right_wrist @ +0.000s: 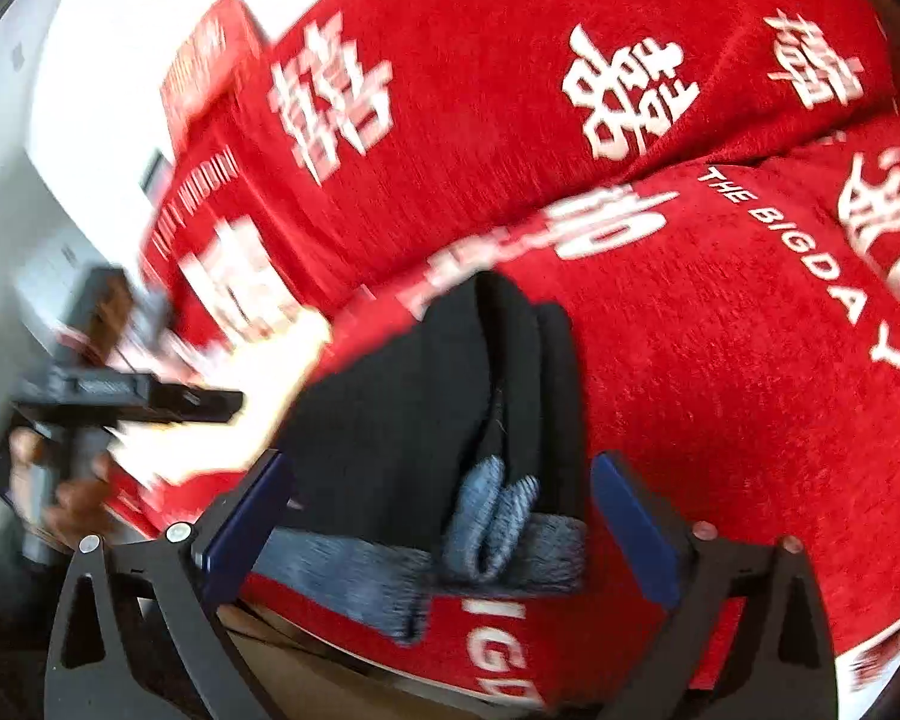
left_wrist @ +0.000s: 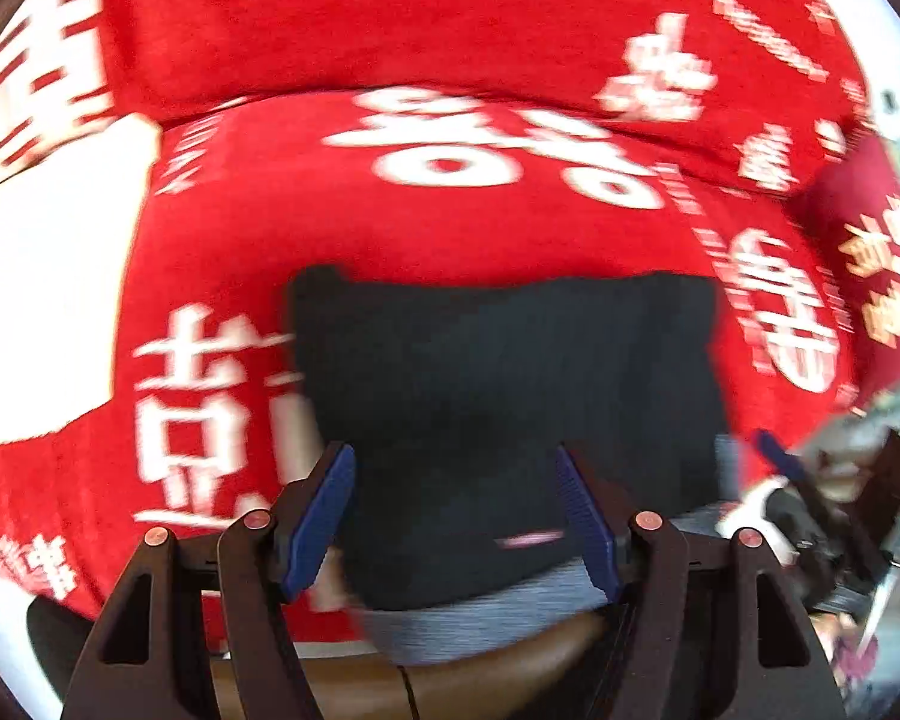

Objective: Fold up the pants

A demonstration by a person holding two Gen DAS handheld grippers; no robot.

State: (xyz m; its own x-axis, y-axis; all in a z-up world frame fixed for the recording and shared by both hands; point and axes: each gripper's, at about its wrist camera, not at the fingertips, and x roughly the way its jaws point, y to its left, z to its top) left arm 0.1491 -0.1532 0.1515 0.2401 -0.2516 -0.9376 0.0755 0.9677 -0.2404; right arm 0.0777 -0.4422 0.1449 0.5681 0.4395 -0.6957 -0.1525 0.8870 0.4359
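the folded black pants (left_wrist: 504, 420) with a grey waistband lie at lower centre of both frames on the red cover (left_wrist: 450, 228) printed with white characters, while the left hand-held gripper (left_wrist: 456, 516) and right hand-held gripper (right_wrist: 444, 522) both hang over them, jaws apart, gripping nothing.

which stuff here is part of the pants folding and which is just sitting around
Part of the job:
- black pants with a grey waistband, lying folded
- left gripper, jaws open, nothing held
- right gripper, jaws open, nothing held

Just lying about:
- red cover with white lettering that the pants lie on
- red box at the back
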